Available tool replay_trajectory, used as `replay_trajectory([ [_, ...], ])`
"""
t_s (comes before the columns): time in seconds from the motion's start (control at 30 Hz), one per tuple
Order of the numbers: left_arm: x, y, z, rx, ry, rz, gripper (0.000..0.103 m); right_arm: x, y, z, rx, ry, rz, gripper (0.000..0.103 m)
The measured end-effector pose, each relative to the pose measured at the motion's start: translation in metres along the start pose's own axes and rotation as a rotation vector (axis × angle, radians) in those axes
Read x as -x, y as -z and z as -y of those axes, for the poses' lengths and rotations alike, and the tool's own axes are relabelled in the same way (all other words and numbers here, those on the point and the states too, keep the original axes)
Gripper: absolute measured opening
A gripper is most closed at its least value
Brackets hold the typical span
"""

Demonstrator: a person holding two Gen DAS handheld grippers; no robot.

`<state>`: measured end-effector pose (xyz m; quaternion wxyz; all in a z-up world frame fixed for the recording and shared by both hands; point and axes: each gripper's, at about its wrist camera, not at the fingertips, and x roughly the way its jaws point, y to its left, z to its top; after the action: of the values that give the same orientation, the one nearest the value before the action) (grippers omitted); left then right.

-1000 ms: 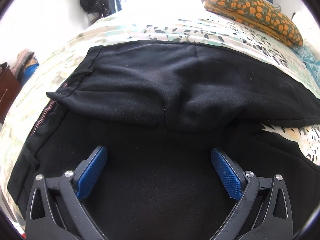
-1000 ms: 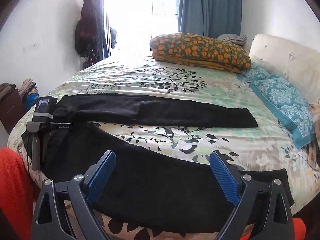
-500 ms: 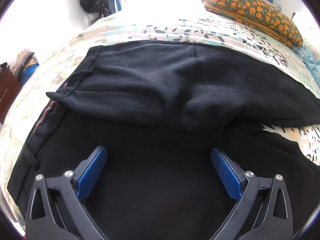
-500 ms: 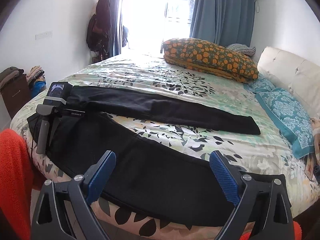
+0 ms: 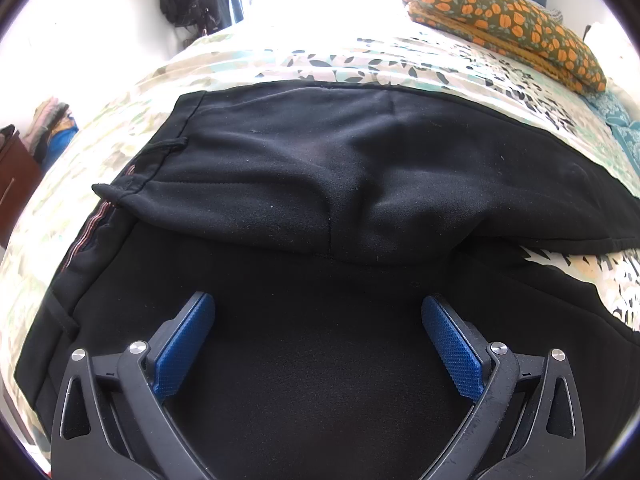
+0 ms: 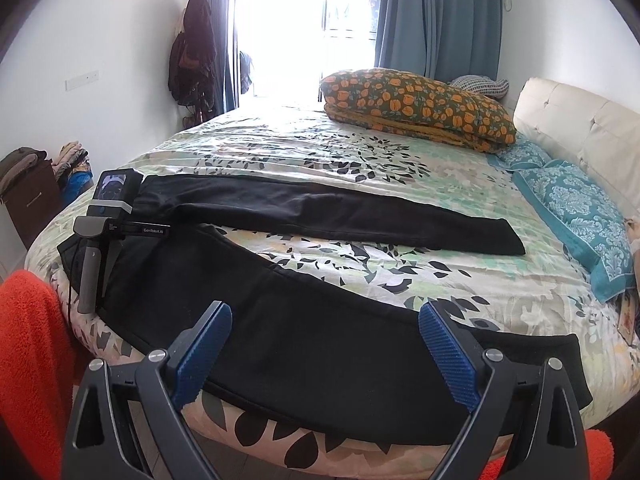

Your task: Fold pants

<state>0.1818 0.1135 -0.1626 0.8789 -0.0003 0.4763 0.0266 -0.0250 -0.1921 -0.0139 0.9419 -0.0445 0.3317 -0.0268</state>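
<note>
Black pants (image 6: 320,216) lie spread on the bed, waist at the left, the two legs splayed apart toward the right. The near leg (image 6: 340,352) runs along the bed's front edge. My left gripper (image 5: 318,312) is open and empty, hovering just over the seat of the pants (image 5: 320,184) near the waistband; its handle and camera show in the right wrist view (image 6: 108,216). My right gripper (image 6: 324,320) is open and empty, held back from the bed's edge, facing the middle of the near leg.
The bed has a leaf-print sheet (image 6: 320,156). An orange-flowered pillow (image 6: 416,104) and teal pillows (image 6: 580,216) lie at the far right by the headboard. An orange cloth (image 6: 32,352) is at the lower left. A dresser with clothes (image 6: 28,192) stands left.
The right gripper has pulled back and risen from the bed, so more of the room and the bed's front edge show. The left gripper has stayed still.
</note>
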Motion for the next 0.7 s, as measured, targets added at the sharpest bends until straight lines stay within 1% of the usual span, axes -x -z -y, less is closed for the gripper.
replay_trajectory([
  [0.7,0.000,0.000,0.000,0.000,0.000,0.000,0.103,-0.026,0.009,-0.014,0.037,-0.025,-0.082,0.095],
])
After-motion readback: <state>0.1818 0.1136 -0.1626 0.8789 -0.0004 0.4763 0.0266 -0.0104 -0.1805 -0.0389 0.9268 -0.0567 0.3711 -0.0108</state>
